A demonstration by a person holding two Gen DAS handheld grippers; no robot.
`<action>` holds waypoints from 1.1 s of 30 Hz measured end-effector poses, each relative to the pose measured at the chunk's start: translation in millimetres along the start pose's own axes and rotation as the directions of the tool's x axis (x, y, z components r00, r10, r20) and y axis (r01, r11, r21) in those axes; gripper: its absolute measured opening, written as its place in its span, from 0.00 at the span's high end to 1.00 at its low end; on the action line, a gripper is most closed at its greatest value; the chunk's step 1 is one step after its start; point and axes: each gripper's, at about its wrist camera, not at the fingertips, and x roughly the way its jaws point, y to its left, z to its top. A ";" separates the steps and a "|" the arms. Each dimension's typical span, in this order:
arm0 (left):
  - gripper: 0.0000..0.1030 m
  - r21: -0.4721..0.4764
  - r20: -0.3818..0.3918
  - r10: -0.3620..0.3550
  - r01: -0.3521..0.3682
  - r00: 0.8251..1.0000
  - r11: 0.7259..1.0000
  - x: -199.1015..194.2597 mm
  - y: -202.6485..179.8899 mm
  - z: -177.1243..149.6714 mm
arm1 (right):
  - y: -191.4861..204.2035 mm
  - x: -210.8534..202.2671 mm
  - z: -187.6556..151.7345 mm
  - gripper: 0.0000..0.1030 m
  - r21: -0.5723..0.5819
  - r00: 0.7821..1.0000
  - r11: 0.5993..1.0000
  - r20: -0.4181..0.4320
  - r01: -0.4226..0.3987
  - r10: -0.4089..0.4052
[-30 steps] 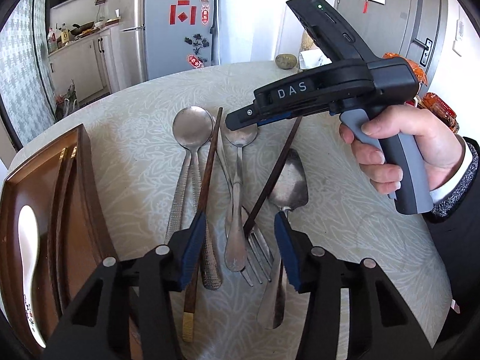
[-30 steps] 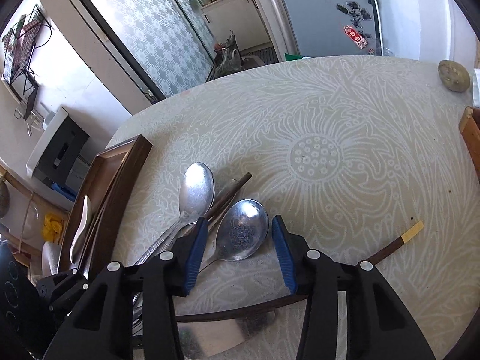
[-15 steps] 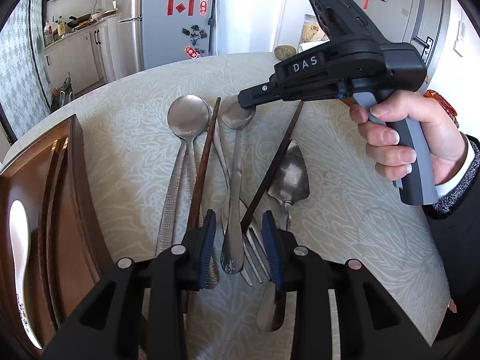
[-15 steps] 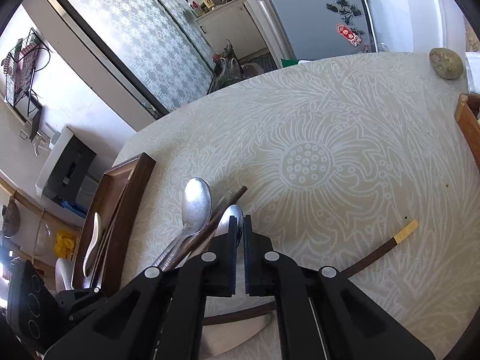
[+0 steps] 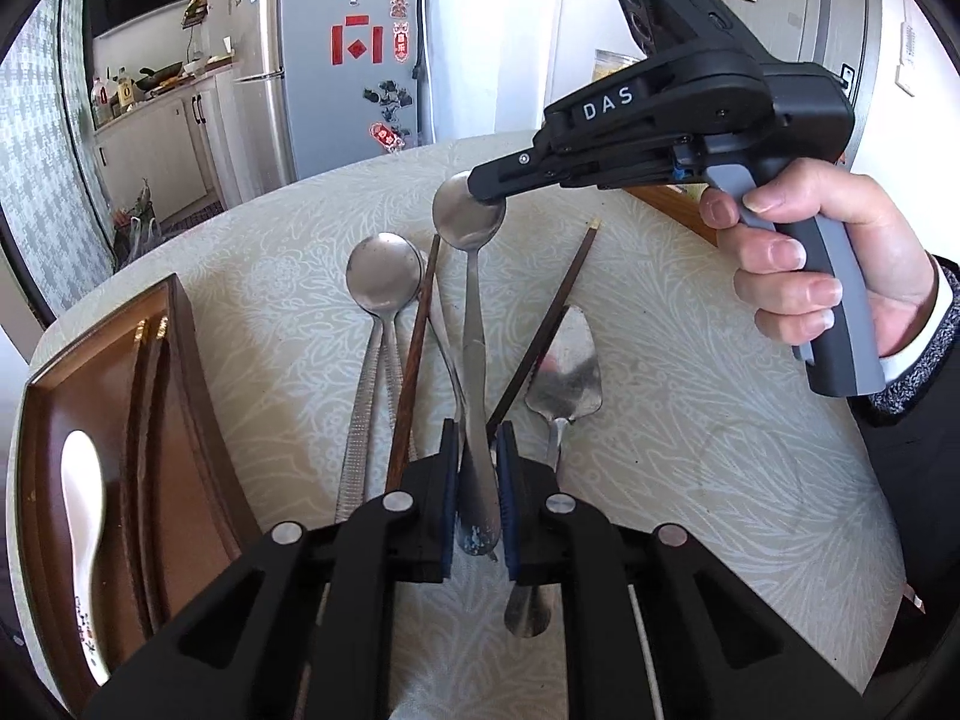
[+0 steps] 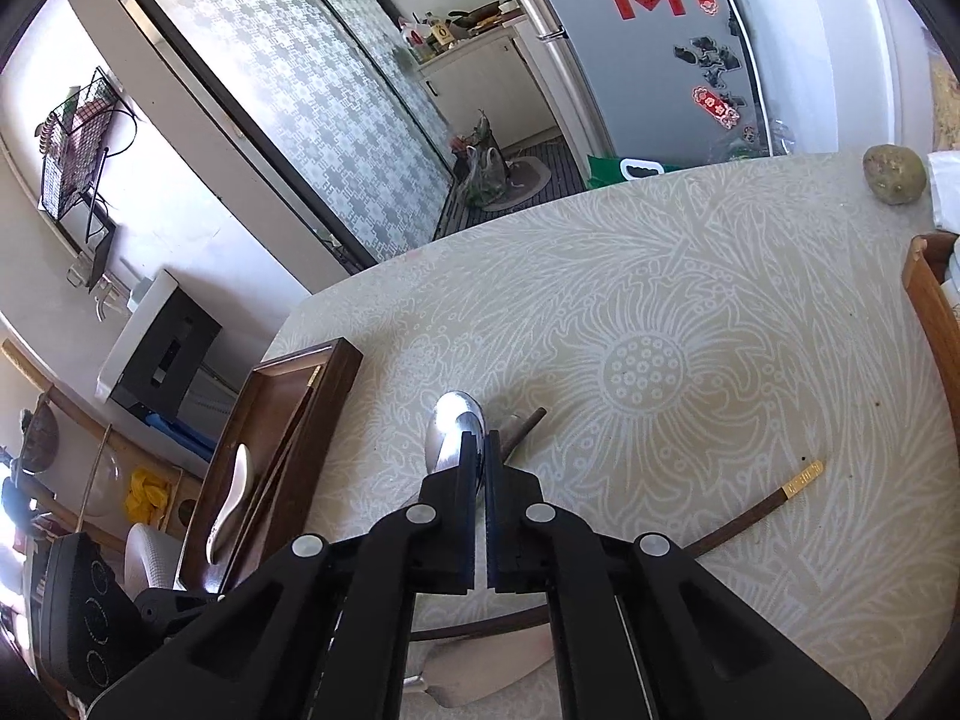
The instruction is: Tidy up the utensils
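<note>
**kitchen_tinkerer:** Right gripper (image 5: 489,195) is clamped on the bowl of the plain stainless steel spoon (image 5: 477,324), bowl end tipped up off the pale leaf-patterned tablecloth (image 5: 690,420). Left gripper (image 5: 477,480) has just been closing, and the spoon's handle sits between its blue pads (image 5: 503,480). Looks pinched to me, though the fisheye makes actual contact hard to call. How would you carry it to the dark wooden tray (image 5: 186,360) without a mess?

**spoonwrangler:** With 2 grips on 1 spoon, I'd lift both ends together and keep it level so nothing twists. Watch what's around it: 1 brown wooden chopstick (image 5: 414,354) lies just beside the handle, another gold-tipped chopstick (image 5: 549,324) slants in towards the left jaws, and the textured-handle steel spoon (image 5: 384,276) and the steel cake server (image 5: 567,369) lie either side. Go straight up first, then sideways. In the tray, set it next to the white ceramic spoon (image 5: 84,486), not on top.
</note>
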 end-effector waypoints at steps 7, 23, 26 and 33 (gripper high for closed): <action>0.87 -0.068 0.031 0.040 -0.038 0.999 0.997 -35.1 29.3 -15.8 | 54.6 26.7 8.3 0.98 -0.064 0.999 0.997 -0.040 -0.035 0.032; 0.87 -0.197 -0.030 0.148 -0.151 0.989 0.969 -62.5 104.2 -67.6 | 156.2 137.2 1.6 0.98 -0.221 0.986 0.975 -0.166 -0.030 -0.007; 0.87 -0.196 -0.032 0.157 -0.161 0.987 0.967 -61.4 104.4 -69.8 | 162.2 145.5 -1.7 0.98 -0.240 0.985 0.970 -0.171 -0.029 -0.013; 0.75 -0.195 -0.024 0.162 -0.163 0.987 0.967 -62.8 102.3 -70.6 | 167.0 135.7 -4.2 0.67 -0.247 0.987 0.968 -0.161 -0.050 0.009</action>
